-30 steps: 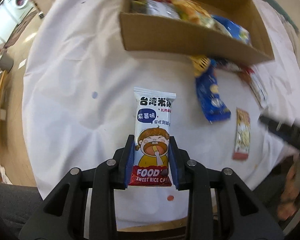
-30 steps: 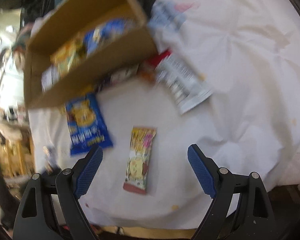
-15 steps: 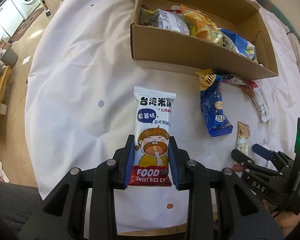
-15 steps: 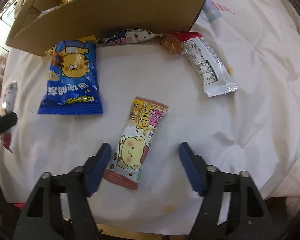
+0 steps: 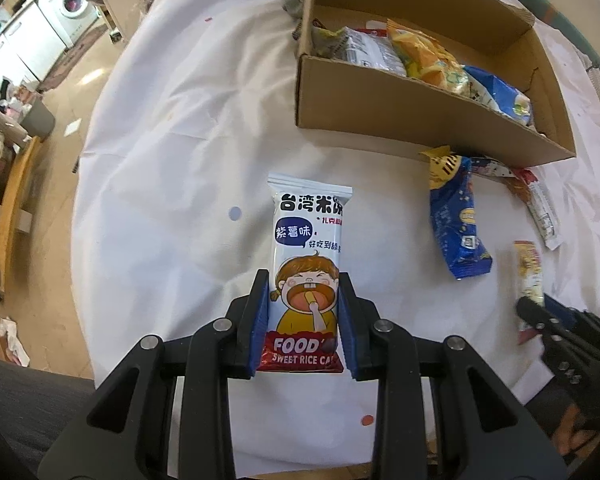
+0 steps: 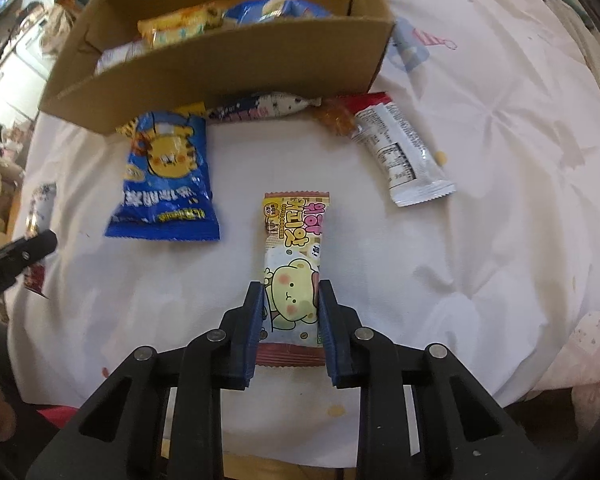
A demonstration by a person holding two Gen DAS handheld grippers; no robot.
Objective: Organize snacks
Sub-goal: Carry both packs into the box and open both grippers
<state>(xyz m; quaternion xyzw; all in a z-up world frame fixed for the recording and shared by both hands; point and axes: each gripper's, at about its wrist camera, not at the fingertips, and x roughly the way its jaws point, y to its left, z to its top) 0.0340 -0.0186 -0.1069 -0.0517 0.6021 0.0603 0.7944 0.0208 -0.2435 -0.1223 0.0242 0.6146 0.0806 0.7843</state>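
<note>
My left gripper [image 5: 303, 280] is shut on a white sweet rice cake packet [image 5: 307, 256] with a cartoon child, held above the white tablecloth. My right gripper [image 6: 291, 288] is shut on a yellow bear snack packet [image 6: 294, 256] that lies on the cloth; this packet also shows in the left wrist view [image 5: 529, 268] at the right gripper's fingers [image 5: 540, 312]. The cardboard box [image 5: 400, 120] with several snacks stands beyond, also in the right wrist view [image 6: 220, 68].
A blue tiger snack bag [image 6: 166, 180], a white wrapper with a red end [image 6: 400, 152] and a small dark-blue-and-white packet [image 6: 268, 106] lie on the cloth in front of the box. The table's front edge is close below both grippers.
The right gripper moved in over the bear packet and closed from wide open onto it. The left gripper kept holding the rice cake packet, with the box now slightly farther right.
</note>
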